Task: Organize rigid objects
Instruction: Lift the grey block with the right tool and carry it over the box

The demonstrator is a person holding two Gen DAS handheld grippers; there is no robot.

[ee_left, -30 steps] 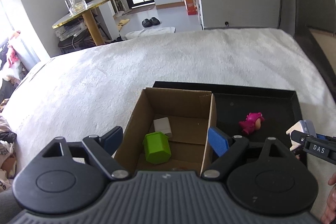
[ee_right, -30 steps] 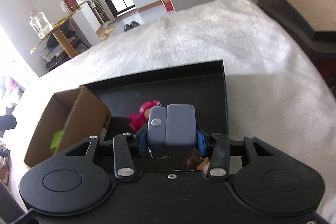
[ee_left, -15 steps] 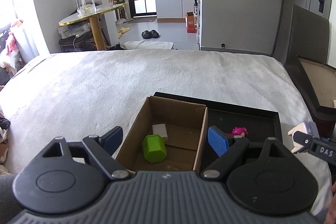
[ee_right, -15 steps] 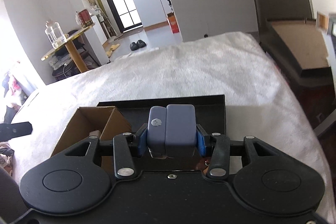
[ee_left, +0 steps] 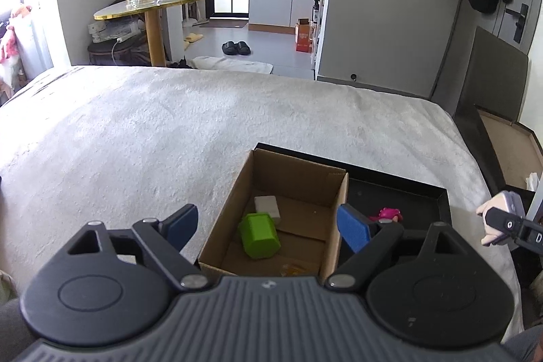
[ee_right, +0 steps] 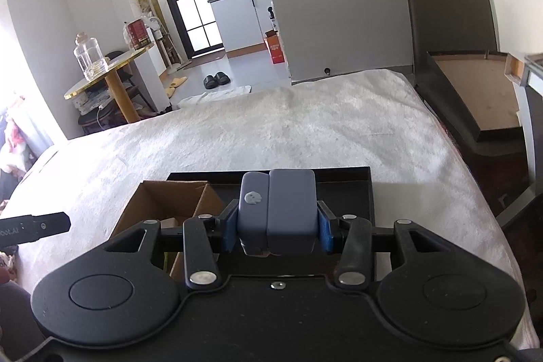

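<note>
Gripping a grey-blue case (ee_right: 276,212) between its blue pads (ee_right: 230,228), the right gripper (ee_right: 275,228) is holding it above the black tray (ee_right: 370,189); the case is hiding most of the tray floor in the right wrist view, and its underside is cut off by the gripper body. In the left wrist view only a sliver of that case (ee_left: 512,202) is showing at the right edge. The left gripper (ee_left: 268,228) is hovering with its fingers spread wide and nothing between them, over the cardboard box (ee_left: 292,167), which is sitting against the tray (ee_left: 444,202) on the white blanket (ee_left: 169,131). Inside the box, a green block (ee_left: 259,236) is lying just beside a white block (ee_left: 267,204). A pink toy (ee_left: 388,213) is lying in the tray, partly hidden behind the left gripper's right finger (ee_left: 353,228); its shape is hard to make out.
</note>
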